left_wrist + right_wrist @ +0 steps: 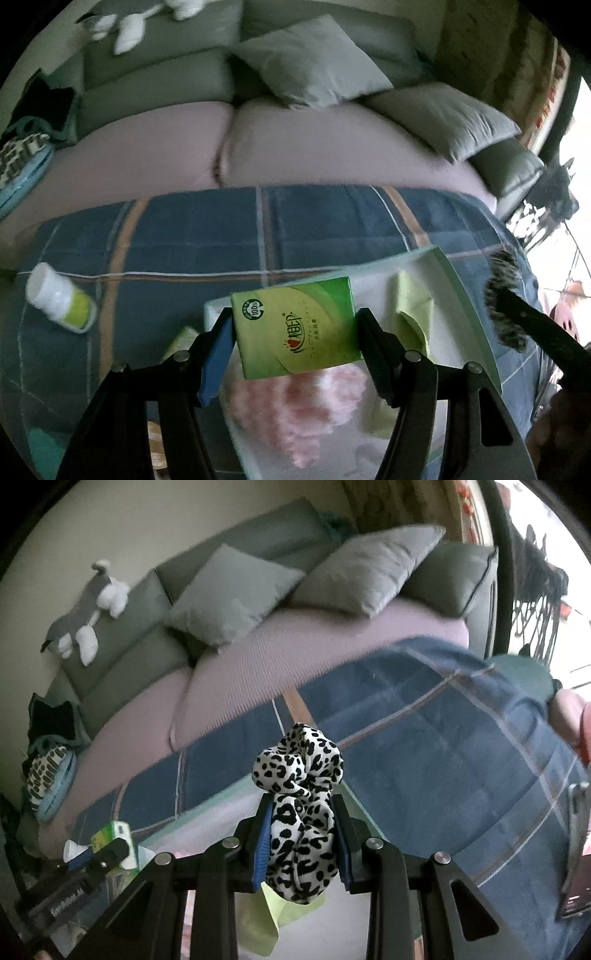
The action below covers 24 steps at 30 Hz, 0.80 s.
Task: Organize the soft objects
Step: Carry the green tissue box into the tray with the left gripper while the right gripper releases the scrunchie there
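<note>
Blue plaid blanket (184, 236) before a sofa carries a clear tray (461, 280). My left hand-held gripper (295, 332) clamps a green tissue pack (295, 328) above it; my right (303, 830) pinches a leopard scrunchie (299, 775). Risk: the tilted pack slips and misses.

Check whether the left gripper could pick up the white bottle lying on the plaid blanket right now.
Probably not yet: the left gripper is shut on the green tissue pack. The white bottle lies on the plaid blanket with nothing around it, so only the full jaws hinder it.
</note>
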Available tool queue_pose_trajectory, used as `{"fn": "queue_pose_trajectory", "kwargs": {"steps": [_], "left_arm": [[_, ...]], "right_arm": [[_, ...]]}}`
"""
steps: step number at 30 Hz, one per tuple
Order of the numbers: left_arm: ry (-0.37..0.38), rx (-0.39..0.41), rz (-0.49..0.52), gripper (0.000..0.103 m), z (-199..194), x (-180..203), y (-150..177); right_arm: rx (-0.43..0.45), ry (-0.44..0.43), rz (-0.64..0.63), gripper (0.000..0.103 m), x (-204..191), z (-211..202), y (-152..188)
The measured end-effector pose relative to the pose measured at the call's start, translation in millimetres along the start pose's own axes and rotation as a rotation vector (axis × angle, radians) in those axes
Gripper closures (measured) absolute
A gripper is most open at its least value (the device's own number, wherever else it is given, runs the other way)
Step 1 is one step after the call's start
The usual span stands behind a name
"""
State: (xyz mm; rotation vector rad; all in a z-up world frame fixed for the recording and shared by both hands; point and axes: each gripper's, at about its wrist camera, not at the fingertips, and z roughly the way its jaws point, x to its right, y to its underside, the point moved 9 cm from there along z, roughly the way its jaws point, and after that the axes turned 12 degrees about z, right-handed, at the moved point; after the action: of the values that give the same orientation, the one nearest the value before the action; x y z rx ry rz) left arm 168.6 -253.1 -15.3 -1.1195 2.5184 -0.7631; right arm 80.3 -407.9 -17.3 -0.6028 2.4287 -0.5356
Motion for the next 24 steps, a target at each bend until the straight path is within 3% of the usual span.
{"fn": "queue_pose_trajectory", "kwargs": {"steps": [8, 24], "left_arm": [[0.032, -0.047, 0.030, 0.036, 34, 21, 5], [0.051, -0.075, 0.013, 0.036, 52, 24, 10]], "right_arm": [[-0.085, 0.042, -0.024, 0.071, 4, 39, 16], [-0.106, 0.069, -0.068, 0.069, -4, 53, 19]]}}
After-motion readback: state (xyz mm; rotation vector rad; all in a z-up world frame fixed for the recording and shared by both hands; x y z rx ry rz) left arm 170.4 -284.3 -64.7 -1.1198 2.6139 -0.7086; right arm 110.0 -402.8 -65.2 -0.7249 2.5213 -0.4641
